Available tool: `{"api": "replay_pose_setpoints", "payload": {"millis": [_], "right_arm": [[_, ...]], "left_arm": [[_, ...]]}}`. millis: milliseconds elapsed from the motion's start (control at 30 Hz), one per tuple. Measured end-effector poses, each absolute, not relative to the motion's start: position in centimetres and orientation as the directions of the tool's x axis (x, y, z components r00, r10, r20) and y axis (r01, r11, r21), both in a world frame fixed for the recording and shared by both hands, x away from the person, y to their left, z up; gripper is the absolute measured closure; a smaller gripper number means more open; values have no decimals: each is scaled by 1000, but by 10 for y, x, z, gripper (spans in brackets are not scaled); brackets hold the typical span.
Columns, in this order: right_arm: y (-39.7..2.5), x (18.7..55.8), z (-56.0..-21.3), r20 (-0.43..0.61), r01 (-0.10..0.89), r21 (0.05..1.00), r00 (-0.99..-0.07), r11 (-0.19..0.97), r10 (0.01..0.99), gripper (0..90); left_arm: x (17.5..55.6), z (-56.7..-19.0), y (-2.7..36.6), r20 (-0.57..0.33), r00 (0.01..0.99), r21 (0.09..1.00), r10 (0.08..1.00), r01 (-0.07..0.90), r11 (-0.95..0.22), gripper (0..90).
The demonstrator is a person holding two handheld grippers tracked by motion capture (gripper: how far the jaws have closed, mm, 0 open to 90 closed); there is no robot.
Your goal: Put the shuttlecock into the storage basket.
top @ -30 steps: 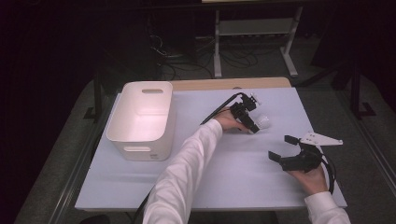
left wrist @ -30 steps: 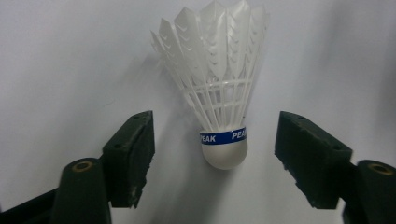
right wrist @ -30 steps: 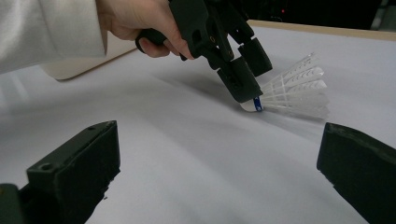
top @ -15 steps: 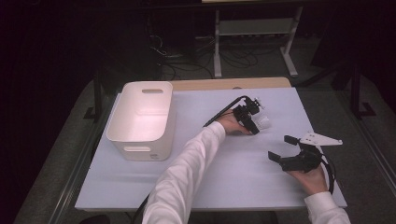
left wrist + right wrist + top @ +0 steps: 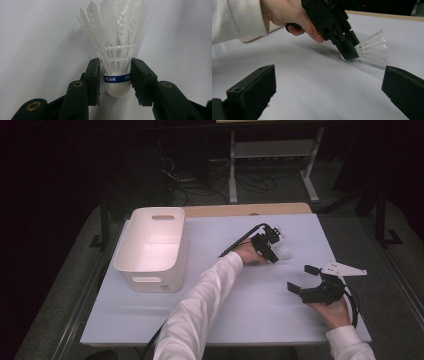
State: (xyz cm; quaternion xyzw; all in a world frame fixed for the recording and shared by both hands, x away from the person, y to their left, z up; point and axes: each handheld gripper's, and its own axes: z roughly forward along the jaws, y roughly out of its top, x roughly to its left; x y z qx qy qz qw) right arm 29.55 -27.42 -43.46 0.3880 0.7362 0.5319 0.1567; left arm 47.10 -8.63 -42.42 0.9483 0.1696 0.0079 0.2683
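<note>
Two grippers are in our hands at a white bench (image 5: 260,310). Our left gripper (image 5: 273,254) reaches across to the right half of the bench, and its jaws stand just beside the cork of a shuttlecock (image 5: 116,50), one on each side. We cannot tell whether the pads (image 5: 93,80) press the cork or leave a sliver of space. The shuttlecock lies on the bench surface, in the far right part, with its feathers pointing away from the gripper. It is white all over: a rounded cork base, a blue band printed "PEAK" in white letters, thin ribs bound by two rows of thread, and a flaring skirt of overlapping feathers. In the right gripper view it lies on its side, cork down against the bench. Our right gripper (image 5: 302,279) rests near the front right edge, jaws spread wide and holding nothing. One white bin (image 5: 150,247) sits at the left, well apart from the shuttlecock.
</note>
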Motion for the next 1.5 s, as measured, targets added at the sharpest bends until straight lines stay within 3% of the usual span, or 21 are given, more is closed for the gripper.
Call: {"api": "replay_pose_setpoints", "payload": {"millis": [200,1500], "right_arm": [[-274,296,-434,181,401,906,-650,131,738,0],[-274,296,-435,177,400,906,-652,136,737,0]], "left_arm": [[470,-423,-84,-71,941,534,330,316,-785,647],[464,-389,-59,-68,935,654,348,305,-693,650]]}}
